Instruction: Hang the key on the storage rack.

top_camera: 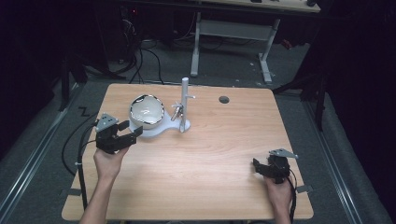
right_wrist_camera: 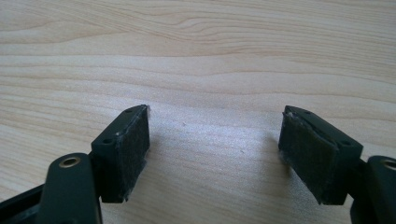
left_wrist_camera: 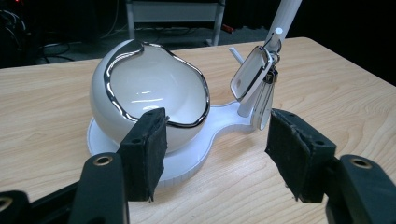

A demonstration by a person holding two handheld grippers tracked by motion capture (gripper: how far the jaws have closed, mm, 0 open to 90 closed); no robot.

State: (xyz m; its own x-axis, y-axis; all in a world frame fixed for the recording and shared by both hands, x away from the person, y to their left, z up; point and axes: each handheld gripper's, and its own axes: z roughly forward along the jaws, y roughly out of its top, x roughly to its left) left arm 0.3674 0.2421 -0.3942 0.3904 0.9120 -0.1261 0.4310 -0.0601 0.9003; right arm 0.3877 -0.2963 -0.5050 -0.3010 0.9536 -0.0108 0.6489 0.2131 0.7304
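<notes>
Your left claw (top_camera: 125, 132) sits at the left middle of the high view, over the wooden tabletop (top_camera: 205, 154), with its jaws spread apart and nothing between them. Its tips point toward the white bowl (top_camera: 146, 111), which stands just beside them, up and to the right in that frame. In the left gripper view the left claw (left_wrist_camera: 215, 144) frames the scene from the bottom: the bowl (left_wrist_camera: 149, 93) fills the upper left, glossy white with a chrome rim, tilted so its opening faces you, and your left pad (left_wrist_camera: 145, 151) overlaps its lower front edge; whether it touches I cannot tell. The bowl rests on the round end of a flat white base (left_wrist_camera: 187, 161). At the narrow end of that base, in the upper right of the frame, a white post (left_wrist_camera: 284, 21) rises, and a bunch of keys (left_wrist_camera: 254, 81) with a chrome-edged fob hangs from it, above your right pad. Your right claw (top_camera: 259, 167) rests at the lower right of the high view, well apart from the bowl. In the right gripper view its jaws (right_wrist_camera: 215, 154) stand wide open over bare wood grain.
</notes>
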